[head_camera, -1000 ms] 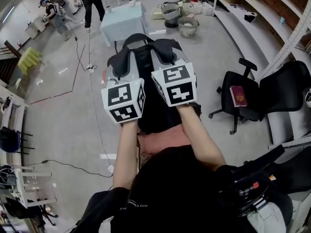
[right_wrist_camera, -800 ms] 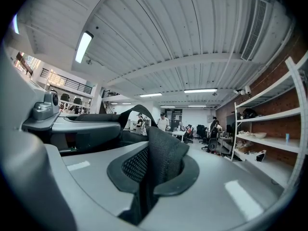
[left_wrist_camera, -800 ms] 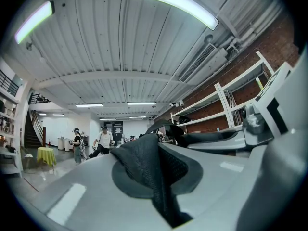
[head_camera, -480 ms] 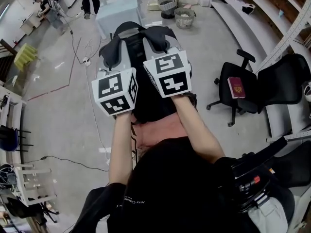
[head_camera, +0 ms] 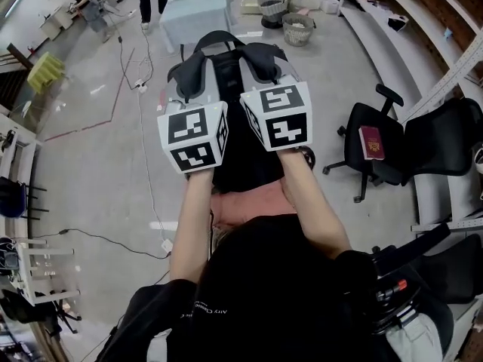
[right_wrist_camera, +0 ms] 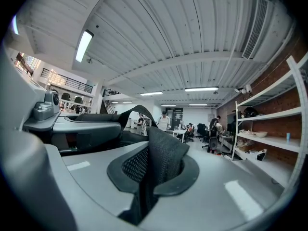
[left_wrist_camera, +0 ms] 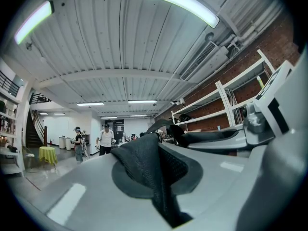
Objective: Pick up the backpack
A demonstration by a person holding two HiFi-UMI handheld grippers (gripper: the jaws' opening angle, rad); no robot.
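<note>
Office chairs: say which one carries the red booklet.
The office chair nearer the backpack, left of the other chair; the red booklet lies on its seat.

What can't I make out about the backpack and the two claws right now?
- Head view: the marker cubes cover where the left claw and right claw pinch; only the gripper views show each shut on a mesh strap.
- Head view: cubes and forearms hide the backpack's lower part and whatever is under it.
- Gripper views: the claws' bodies block the backpack's body.
- Head view: the red booklet's print, on the chair, is too small.
</note>
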